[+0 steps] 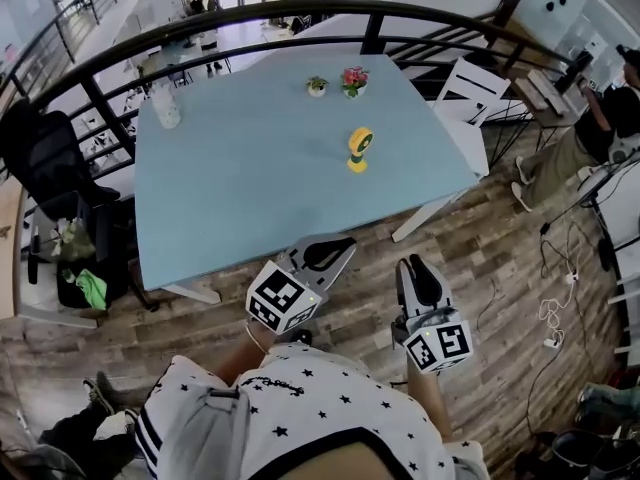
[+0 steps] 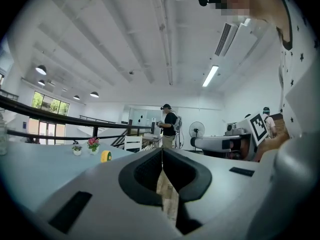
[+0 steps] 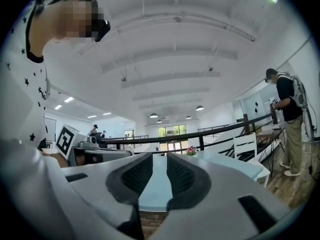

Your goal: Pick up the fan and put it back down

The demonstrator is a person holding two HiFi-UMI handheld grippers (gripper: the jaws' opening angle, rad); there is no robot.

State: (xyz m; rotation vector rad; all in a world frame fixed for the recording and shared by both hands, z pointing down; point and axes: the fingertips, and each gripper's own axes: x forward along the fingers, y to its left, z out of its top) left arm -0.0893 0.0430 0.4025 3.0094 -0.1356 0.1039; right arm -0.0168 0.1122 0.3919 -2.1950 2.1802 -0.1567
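Note:
A small yellow fan (image 1: pixel 358 149) stands upright on the light blue table (image 1: pixel 250 188), right of its middle. It shows tiny and far off in the left gripper view (image 2: pixel 105 156); I cannot find it in the right gripper view. Both grippers hover over the wooden floor, short of the table's near edge, pointing level toward it. My left gripper (image 1: pixel 344 241) (image 2: pixel 162 152) is shut, tips touching, with nothing in it. To its right, my right gripper (image 1: pixel 411 262) (image 3: pixel 160 160) is open by a narrow gap with only the table top showing through.
Two small potted plants (image 1: pixel 317 85) (image 1: pixel 353 80) and a clear jar (image 1: pixel 165 105) stand near the table's far edge. A white chair (image 1: pixel 470 93) is at the table's right, a black office chair (image 1: pixel 45 158) at its left. A dark railing (image 1: pixel 300 10) curves behind. A person (image 1: pixel 600 108) sits far right.

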